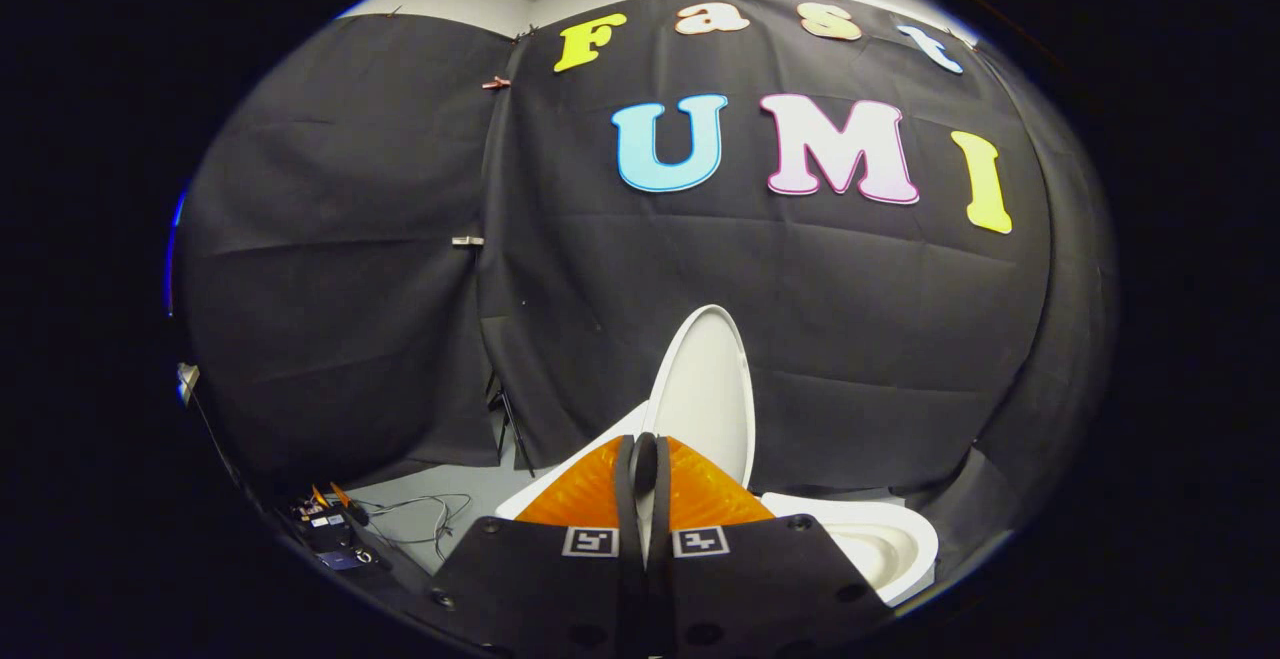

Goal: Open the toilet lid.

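Gripper (645, 459) fingers pinched together on the lid's (705, 394) edge, lid raised nearly upright just beyond the tips. Bowl (880, 539) open, beside the fingers on their right. Looks almost done. To finish well: push the lid on past vertical till it leans back, then let go slowly so it can't fall shut. Count: one lid, one bowl, one gripper, two orange fingers (585, 494).

My one camera rides on the tongs (645, 459), looking forward along their nearly closed fingers, close above the toilet bowl (880, 539), facing the raised toilet lid (705, 394) and the booth wall beyond.
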The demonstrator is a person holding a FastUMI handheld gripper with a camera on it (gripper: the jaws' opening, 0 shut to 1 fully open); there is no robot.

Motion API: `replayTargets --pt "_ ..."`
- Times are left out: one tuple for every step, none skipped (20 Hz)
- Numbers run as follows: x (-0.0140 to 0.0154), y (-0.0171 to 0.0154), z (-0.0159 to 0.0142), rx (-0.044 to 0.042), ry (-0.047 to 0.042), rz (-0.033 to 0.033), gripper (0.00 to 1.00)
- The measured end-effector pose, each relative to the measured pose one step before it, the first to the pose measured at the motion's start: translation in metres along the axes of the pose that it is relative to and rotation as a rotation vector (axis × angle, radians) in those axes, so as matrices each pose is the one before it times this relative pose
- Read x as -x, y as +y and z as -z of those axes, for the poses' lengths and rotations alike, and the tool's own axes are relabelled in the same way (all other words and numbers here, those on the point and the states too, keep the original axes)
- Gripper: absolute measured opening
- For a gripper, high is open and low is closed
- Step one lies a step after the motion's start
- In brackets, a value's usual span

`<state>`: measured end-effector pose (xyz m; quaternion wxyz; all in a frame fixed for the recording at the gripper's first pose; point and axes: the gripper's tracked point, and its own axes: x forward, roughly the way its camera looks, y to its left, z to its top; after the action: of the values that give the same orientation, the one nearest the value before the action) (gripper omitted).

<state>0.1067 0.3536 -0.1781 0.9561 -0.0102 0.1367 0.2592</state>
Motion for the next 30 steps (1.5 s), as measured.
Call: replayTargets --pt "-0.00119 0.00162 0.00024 0.00573 0.00100 0.00042 0.05" --pt "-0.00163 0.00235 0.00104 0.00288 0.00170 -0.00152 0.05" --pt "-0.00092 0.00229 -0.00019 0.00613 0.00187 -0.00035 0.05" --pt "-0.00027 0.00307 -0.00118 0.00898 -0.00205 -0.00952 0.05" --pt "-0.00133 0.00228 0.00054 0.00953 0.01169 0.00771 0.10" --pt "0.00135 -0.00354 -0.00136 0.00371 -0.01252 0.00340 0.13" --pt "0.00195 0.00213 0.00177 -0.00445 0.00624 -0.02693 0.13" --pt "0.00016 0.00422 0.00319 -0.00923 0.00948 -0.01280 0.20" --pt "0.00472 -0.00109 -0.00217 -0.00917 0.00126 -0.00793 0.36" --pt "0.00481 -0.00047 -0.00339 -0.00994 -0.00576 -0.00825 0.52" --pt "0.00869 -0.00461 -0.00369 -0.00509 -0.01483 0.00540 0.68" --pt "0.00715 -0.00214 -0.00813 -0.00562 -0.01863 0.00036 0.85" --pt "0.00816 -0.00438 -0.00666 -0.00320 -0.01614 0.00433 1.00" --pt "0.00732 -0.00151 -0.00684 -0.00646 -0.01642 0.00295 0.99" --pt "0.01001 -0.00306 -0.00769 -0.00309 -0.01215 0.00183 0.99" --pt "0.00926 -0.00399 -0.00686 0.00002 -0.00931 0.00379 0.99" --pt "0.00980 -0.00589 -0.00792 0.00352 -0.01112 0.00664 0.99" --pt "0.01198 -0.00589 -0.00896 0.00575 -0.01118 0.00994 0.99" --pt "0.01226 -0.00747 -0.01028 0.00597 -0.01510 0.01220 0.99" --pt "0.01093 -0.00853 -0.00952 0.00615 -0.01726 0.01438 0.99" --pt "0.01137 -0.00935 -0.00962 0.00638 -0.01545 0.01741 0.99" --pt "0.01094 -0.00899 -0.00784 0.00663 -0.01259 0.01991 0.99" --pt "0.01083 -0.00935 -0.00636 0.00549 -0.01018 0.01921 0.99" --pt "0.00929 -0.00810 -0.00497 0.00369 -0.00631 0.01507 0.99" --pt "0.01095 -0.00764 -0.00564 0.00358 -0.00849 0.01476 0.99" --pt "0.00875 -0.00922 -0.00617 0.00420 -0.00692 0.01914 0.99" --pt "0.00992 -0.01006 -0.00590 0.00276 -0.00952 0.02147 0.99" --pt "0.00823 -0.00889 -0.00512 -0.00152 -0.00935 0.01825 0.99" --pt "0.00899 -0.00829 -0.00358 -0.00627 -0.00619 0.01469 0.99" --pt "0.00915 -0.00861 -0.00352 -0.00905 -0.00707 0.01689 0.99"
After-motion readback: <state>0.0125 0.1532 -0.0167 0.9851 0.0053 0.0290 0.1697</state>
